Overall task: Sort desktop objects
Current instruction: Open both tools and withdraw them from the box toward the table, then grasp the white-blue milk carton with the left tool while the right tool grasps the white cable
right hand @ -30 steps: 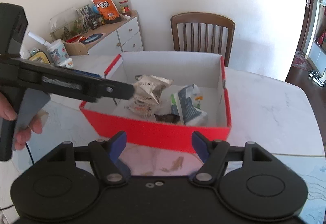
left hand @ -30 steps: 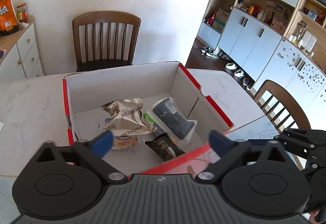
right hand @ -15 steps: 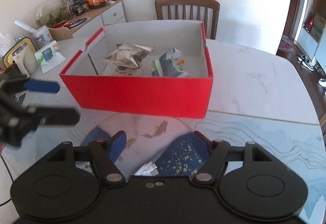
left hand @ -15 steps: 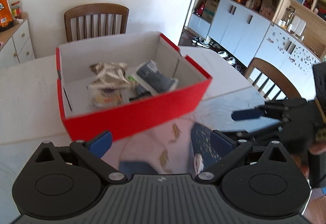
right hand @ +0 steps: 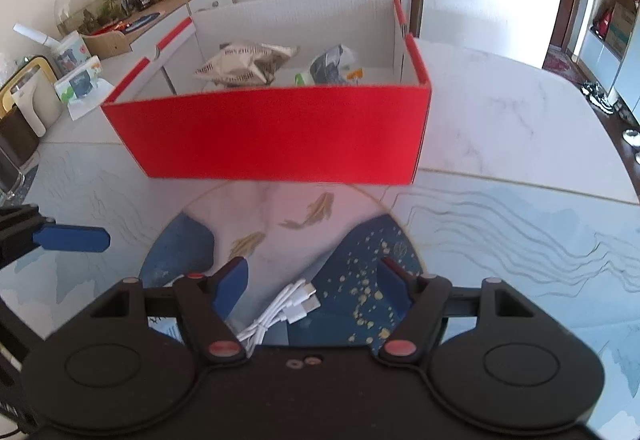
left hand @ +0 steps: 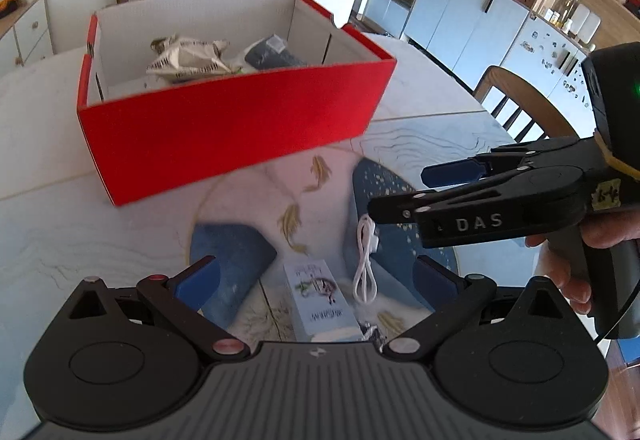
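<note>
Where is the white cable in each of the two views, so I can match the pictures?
Left wrist view: the white cable lies right of centre, low, beside a small white box.
Right wrist view: the cable lies low at centre, between the right tongs.
Shared landmark: the red box, behind the cable in both.

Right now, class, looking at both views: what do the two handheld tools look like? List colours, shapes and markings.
Each tool is matt black plastic with two round discs, angular link arms with red and silver pivot caps, and blue fingertips. The right tool, seen side-on, has a pistol-style handle, white "DAS" lettering, a yellow handwritten sticker, a green light and a black cable.
</note>
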The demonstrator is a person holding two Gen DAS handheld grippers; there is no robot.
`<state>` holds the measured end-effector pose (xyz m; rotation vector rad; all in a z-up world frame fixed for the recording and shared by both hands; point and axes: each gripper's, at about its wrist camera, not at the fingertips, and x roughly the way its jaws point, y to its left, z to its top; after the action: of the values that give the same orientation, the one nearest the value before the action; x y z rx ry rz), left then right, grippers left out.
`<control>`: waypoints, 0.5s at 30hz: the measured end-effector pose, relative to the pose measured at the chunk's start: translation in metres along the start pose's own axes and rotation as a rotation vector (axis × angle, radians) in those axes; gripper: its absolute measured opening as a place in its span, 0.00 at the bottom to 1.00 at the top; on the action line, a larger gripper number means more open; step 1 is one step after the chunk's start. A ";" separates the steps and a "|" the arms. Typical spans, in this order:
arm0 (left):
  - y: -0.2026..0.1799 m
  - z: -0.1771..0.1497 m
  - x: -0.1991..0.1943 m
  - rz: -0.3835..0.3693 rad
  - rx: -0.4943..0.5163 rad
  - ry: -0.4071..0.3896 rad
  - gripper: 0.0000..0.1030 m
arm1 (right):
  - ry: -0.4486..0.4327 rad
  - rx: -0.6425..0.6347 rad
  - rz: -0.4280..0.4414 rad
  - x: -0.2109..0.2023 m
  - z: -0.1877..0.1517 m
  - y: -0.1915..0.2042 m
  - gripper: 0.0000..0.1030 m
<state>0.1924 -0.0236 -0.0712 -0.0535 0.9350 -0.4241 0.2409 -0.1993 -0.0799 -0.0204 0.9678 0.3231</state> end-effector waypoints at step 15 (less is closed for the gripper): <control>0.000 -0.014 0.013 0.006 -0.046 0.022 1.00 | 0.072 0.056 -0.040 0.030 -0.016 0.009 0.69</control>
<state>0.1883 -0.0262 -0.0896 -0.0883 0.9668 -0.3979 0.2416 -0.1849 -0.1121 -0.0003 1.0461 0.2604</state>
